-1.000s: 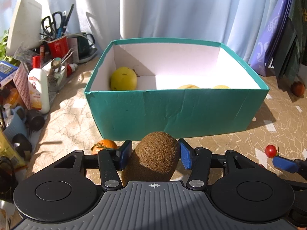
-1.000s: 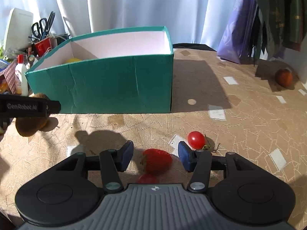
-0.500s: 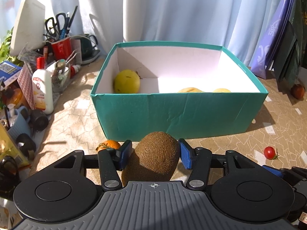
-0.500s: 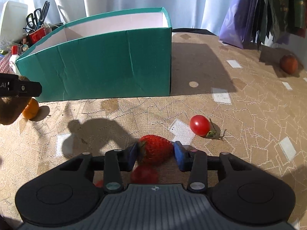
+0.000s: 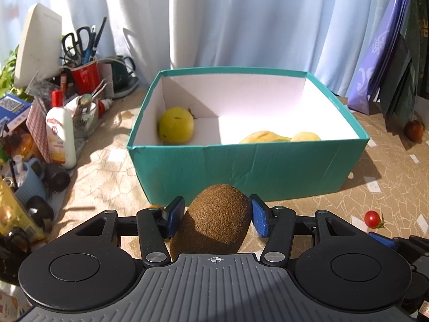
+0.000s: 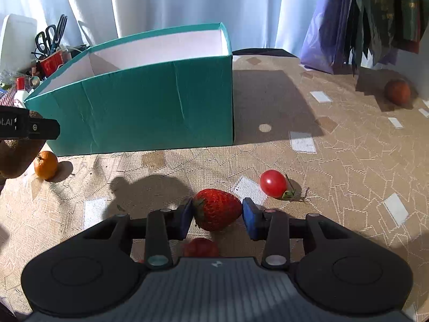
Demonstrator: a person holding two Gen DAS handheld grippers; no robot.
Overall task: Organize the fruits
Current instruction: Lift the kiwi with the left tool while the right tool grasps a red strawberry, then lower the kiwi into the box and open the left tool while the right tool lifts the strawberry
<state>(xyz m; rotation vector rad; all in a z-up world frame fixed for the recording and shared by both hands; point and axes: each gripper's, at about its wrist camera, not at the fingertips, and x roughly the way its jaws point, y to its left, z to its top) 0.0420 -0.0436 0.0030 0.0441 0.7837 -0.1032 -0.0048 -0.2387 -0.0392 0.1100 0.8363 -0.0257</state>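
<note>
Where curtains (image 5: 214, 21) hang, tablecloth (image 6: 335, 166) sunlit.

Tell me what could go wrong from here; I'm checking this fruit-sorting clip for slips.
The left claw grips the kiwi low, in front of the teal box; it could bump the near wall unless lifted over the rim. The right claw brackets the strawberry, which is soft and could bruise if squeezed hard. The cherry tomato lies close by and might get nudged and roll.
</note>
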